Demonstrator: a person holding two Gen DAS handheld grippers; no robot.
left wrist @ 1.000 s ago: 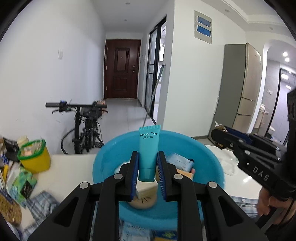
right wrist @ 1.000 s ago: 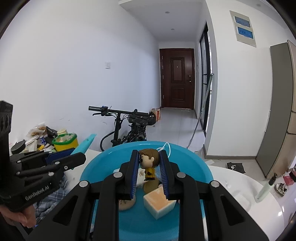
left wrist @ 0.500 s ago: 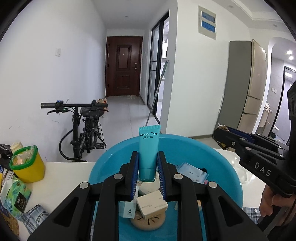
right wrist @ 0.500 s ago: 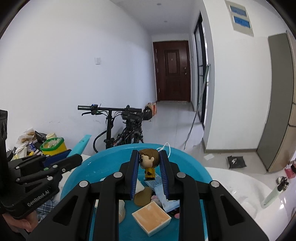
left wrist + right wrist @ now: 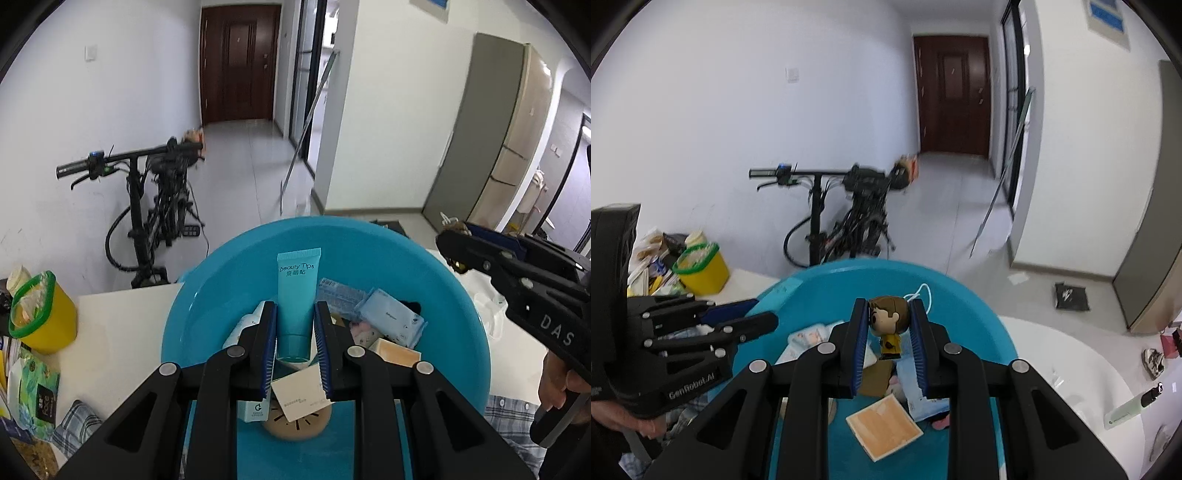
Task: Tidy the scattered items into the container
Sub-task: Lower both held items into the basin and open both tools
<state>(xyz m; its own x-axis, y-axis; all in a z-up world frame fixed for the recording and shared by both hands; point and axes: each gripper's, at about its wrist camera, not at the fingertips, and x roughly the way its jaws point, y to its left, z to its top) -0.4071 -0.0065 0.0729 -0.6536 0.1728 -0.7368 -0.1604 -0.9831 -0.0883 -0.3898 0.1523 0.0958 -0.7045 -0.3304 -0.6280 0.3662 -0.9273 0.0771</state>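
- Left gripper has its blue pads pinching a teal tube, standing upright, cap end down, over the blue basin.
- Right gripper is clamped on a little brown-haired figurine in a yellow top, also hanging over the basin.
- Just under the left gripper's pads there's a white carton lying on a round tan disc, with a small teal-and-white box at 9 o'clock of it.
- Inside the basin toward 2 o'clock from the tube: pale blue tissue packs and an orange-faced box.
- Basin sits on a white table; a yellow tub with a green rim is way over at 9 o'clock.
- Checked cloth peeks out at 8 o'clock of the basin.
- Far back: a black bike against the wall, and a dark brown door at 12 o'clock down the hallway.
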